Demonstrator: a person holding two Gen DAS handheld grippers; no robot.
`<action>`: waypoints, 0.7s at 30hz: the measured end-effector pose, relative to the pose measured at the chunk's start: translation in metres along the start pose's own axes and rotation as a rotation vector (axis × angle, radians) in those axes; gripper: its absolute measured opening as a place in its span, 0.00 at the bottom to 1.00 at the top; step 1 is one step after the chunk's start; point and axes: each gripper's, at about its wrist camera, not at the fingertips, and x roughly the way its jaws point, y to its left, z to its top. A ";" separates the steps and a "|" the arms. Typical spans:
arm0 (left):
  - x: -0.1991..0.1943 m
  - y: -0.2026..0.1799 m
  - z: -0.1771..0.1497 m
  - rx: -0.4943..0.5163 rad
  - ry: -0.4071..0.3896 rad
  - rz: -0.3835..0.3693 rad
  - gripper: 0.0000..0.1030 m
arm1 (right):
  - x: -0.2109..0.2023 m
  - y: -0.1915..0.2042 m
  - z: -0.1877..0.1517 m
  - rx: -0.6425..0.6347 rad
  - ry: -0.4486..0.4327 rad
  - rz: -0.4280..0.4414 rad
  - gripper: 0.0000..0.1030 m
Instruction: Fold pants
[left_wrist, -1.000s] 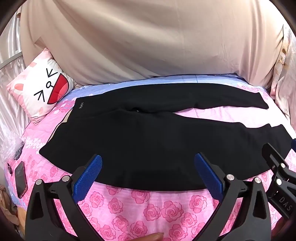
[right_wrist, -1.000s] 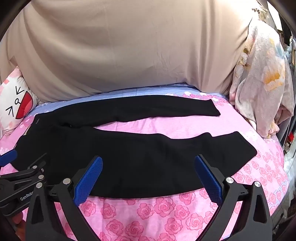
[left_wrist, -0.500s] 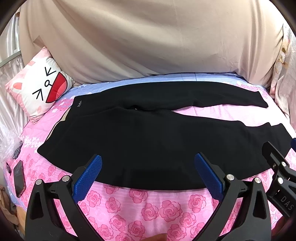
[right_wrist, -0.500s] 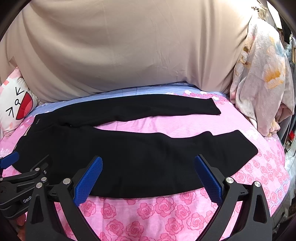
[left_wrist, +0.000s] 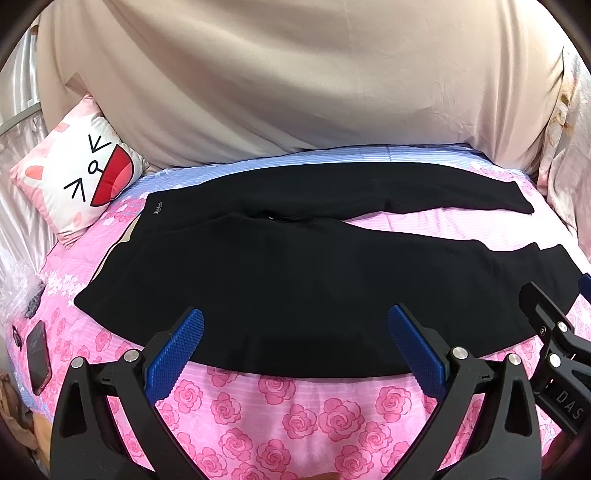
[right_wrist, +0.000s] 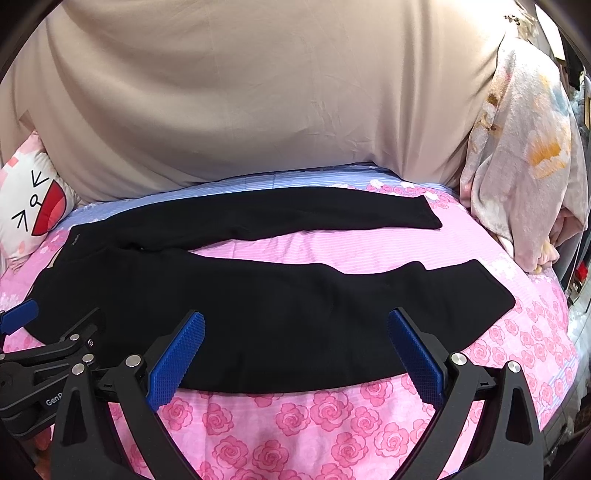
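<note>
Black pants (left_wrist: 295, 280) lie flat on the rose-print bedsheet (left_wrist: 303, 421), waistband to the left near the cartoon-face pillow (left_wrist: 79, 182), legs running right. Legs are split in a V — far leg (right_wrist: 295, 210) up by the beige sheet (right_wrist: 240, 92), near leg (right_wrist: 332, 314) along the front edge w/ its cuff at the right. No fold made yet, as far as I can judge.

Left gripper (left_wrist: 295, 343) hovers over the near edge around the hip/thigh area, blue pads (left_wrist: 173, 354) spread wide, nothing between them. Right gripper (right_wrist: 295, 343) likewise spread and empty, over the near leg further toward the cuff. Each shows at the edge of the other's view, so they sit close side by side.

Likely next step: pinch the near edge and carry it over onto the far leg. Risks:
- Fabric looks thin and limp — pinching only the top layer would leave the under layer behind, and the fold comes out skewed.
- Pads could catch the bedsheet along w/ the pants, dragging the sheet up.
- Grippers are both near mid-leg; w/ the cuff and waistband unsupported those ends may sag or trail, so the legs won't line up.
- Phone (left_wrist: 37, 354) lies at the left bed edge, well apart from the pants; a big sheet tug might shift it.
</note>
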 end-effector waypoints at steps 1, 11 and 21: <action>0.000 0.000 0.001 0.002 0.001 0.001 0.95 | 0.000 0.000 0.000 0.000 0.000 -0.002 0.95; 0.000 -0.001 0.003 0.004 0.000 0.001 0.95 | 0.001 0.000 0.000 0.001 0.005 0.001 0.95; 0.001 -0.003 0.004 0.009 0.004 0.005 0.95 | 0.000 -0.001 0.000 0.002 0.007 0.002 0.95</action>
